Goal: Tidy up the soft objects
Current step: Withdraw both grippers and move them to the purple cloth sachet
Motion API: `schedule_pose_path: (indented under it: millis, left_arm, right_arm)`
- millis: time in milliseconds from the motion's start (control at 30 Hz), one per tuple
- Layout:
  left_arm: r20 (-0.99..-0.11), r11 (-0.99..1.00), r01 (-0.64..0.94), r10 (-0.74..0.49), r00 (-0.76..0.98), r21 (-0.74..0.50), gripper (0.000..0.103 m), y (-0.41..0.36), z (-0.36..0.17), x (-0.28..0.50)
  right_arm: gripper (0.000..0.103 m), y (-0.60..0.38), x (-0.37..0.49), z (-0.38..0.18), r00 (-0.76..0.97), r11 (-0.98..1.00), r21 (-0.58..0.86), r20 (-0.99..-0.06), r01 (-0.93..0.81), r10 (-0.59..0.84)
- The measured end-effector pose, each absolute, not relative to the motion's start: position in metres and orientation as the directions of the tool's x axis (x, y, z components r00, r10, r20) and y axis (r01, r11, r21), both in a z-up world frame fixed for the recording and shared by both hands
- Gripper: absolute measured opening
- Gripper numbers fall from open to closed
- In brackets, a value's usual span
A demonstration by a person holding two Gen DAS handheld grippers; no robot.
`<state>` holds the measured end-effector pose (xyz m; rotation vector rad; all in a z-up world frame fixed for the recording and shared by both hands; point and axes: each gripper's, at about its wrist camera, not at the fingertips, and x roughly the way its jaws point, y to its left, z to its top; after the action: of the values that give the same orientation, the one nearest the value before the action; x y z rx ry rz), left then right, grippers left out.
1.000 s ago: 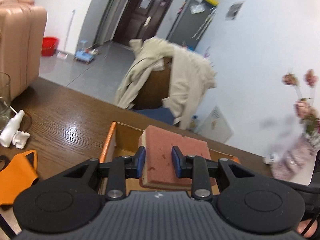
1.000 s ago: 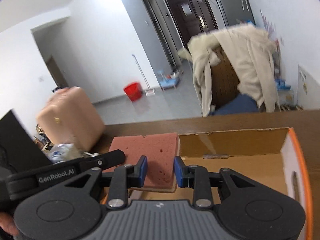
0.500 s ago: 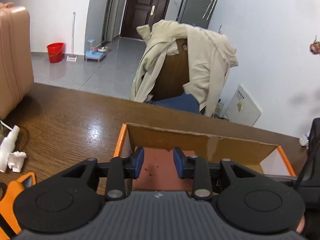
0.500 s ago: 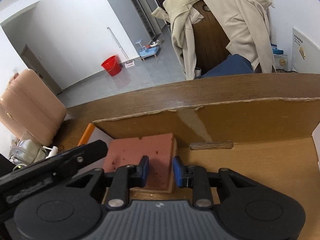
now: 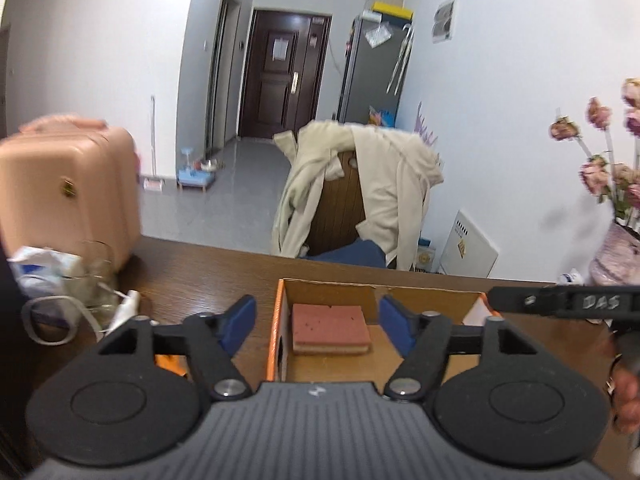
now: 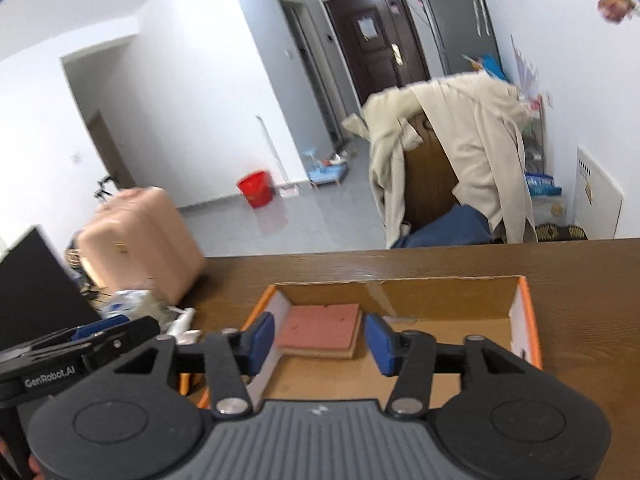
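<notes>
A: Where is the flat, pinkish-red rectangular sponge with the tan underside (image 5: 330, 327) to be found?

B: It is seen lying flat on the floor of the shallow cardboard box with the orange rim (image 5: 273, 335), pushed into the far left corner, close against the back wall and the left wall. The corner is judged to have been chosen so that the remainder of the box floor is left free for further soft things.

A: And is the sponge gripped by anything?

B: No. The left tongs (image 5: 317, 325) are spread wide and their blue pads are opening further; the sponge appears in the gap between them, but it lies further off in the box and is touched by neither pad. The right tongs (image 6: 320, 339) are likewise released and opening, with the sponge framed between the pads yet clear of both.

A: Why are both tongs held above the box rather than inside it?

B: It is judged that the placing is finished, so both are kept clear of the cardboard walls and nothing is dragged out again.

A: What is left on the dark wooden counter (image 6: 580, 268)?

B: An orange fabric piece (image 5: 170, 362) is glimpsed beneath the left tongs, just outside the box; it is mostly hidden. It may be taken next, though that cannot be settled from here.
</notes>
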<state>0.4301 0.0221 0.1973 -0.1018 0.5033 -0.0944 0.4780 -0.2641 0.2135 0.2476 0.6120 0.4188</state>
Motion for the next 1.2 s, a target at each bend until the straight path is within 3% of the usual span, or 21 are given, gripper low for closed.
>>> schedule_pose_path:
  millis: [367,667,800,867,1100,1200]
  left_arm:
    - [-0.318,0.996,0.068,-0.082,0.945,-0.055,0.093,-0.004,0.197,0.261]
    - [-0.152,0.998,0.056,-0.055,0.987,-0.001,0.103,-0.031,0.146,0.142]
    - [-0.158,0.994,0.105,-0.102,0.982,0.013,0.103,-0.05,0.107,0.111]
    - [-0.177,0.992,0.125,-0.119,0.977,0.025,0.103,-0.06,0.088,0.1]
    - [-0.227,0.987,0.15,-0.133,0.965,0.059,0.103,-0.07,0.056,0.095]
    - [-0.252,0.987,0.162,-0.152,0.956,0.018,0.103,-0.07,0.055,0.105]
  right_arm:
    - [0.07,-0.31,0.322,0.224,0.788,0.872,0.306,-0.384,-0.383,0.481]
    - [0.079,-0.335,0.202,0.168,0.838,0.89,0.083,-0.306,-0.449,0.451]
    - [0.083,-0.348,0.163,0.132,0.879,0.91,-0.018,-0.267,-0.415,0.395]
    - [0.083,-0.353,0.153,0.113,0.881,0.918,-0.029,-0.295,-0.395,0.369]
    - [0.083,-0.377,0.144,0.07,0.865,0.94,0.026,-0.382,-0.341,0.324]
    - [0.083,-0.386,0.151,0.066,0.871,0.95,0.053,-0.387,-0.307,0.303]
